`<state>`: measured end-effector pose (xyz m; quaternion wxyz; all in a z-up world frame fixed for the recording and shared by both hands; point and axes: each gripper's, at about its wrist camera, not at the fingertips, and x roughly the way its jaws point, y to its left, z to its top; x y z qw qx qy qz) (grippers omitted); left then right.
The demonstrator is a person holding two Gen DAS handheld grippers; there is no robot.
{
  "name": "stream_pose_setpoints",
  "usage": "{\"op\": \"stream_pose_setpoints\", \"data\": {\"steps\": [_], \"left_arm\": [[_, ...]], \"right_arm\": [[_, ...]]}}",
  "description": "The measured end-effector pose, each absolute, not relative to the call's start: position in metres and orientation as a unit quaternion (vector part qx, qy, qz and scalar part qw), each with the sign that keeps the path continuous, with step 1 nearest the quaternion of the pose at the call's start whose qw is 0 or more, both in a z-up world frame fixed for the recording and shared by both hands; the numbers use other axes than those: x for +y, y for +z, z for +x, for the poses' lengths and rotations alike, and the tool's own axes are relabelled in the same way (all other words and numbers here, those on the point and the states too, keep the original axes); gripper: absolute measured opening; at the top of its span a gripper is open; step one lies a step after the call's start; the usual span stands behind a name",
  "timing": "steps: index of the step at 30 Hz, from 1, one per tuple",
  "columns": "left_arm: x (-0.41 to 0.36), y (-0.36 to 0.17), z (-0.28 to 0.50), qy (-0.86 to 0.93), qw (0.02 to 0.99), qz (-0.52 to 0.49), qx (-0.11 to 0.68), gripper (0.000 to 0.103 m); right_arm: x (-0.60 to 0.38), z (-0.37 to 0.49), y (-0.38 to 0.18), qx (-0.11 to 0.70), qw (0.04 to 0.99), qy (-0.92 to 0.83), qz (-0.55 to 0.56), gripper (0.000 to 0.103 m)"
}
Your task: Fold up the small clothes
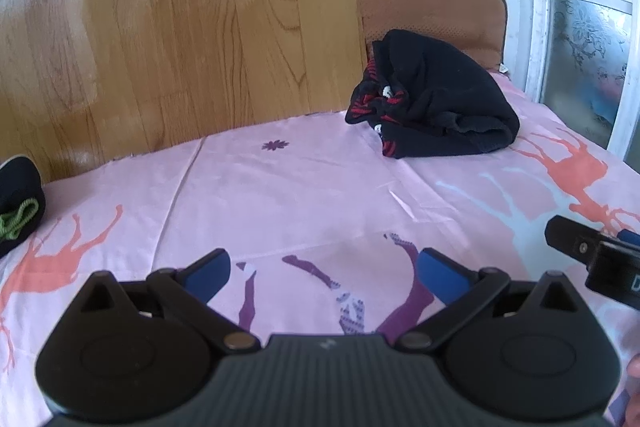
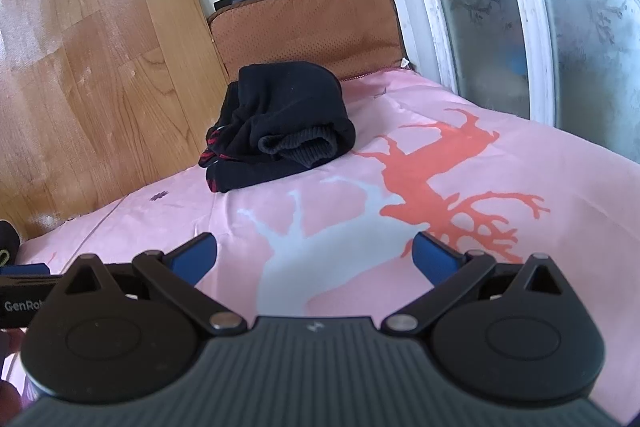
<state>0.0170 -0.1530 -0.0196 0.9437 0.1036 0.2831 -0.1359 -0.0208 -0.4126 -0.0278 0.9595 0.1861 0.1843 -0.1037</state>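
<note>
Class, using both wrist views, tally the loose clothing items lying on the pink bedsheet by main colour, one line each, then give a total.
Black knitted garment with red stripes, crumpled in a heap: 1
Dark navy garment with a green cord, partly cut off at the left edge: 1
Total: 2
Neither pair of tongs, left tongs or right tongs, holds any of them.

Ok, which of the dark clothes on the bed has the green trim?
The dark garment at the far left edge of the left wrist view, with green trim. The black bundle near the brown cushion shows red stripes instead.
</note>
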Motion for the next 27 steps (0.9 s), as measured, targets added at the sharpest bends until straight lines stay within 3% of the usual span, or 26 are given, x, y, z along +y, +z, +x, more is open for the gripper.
{"op": "stream_pose_setpoints", "data": {"steps": [27], "left_arm": [[-0.1499, -0.0249, 0.0247, -0.112, 0.934, 0.108, 0.322, 0.103]], "right_arm": [[-0.4128, -0.0201, -0.0286, 0.185, 0.959, -0.097, 0.190, 0.103]]}}
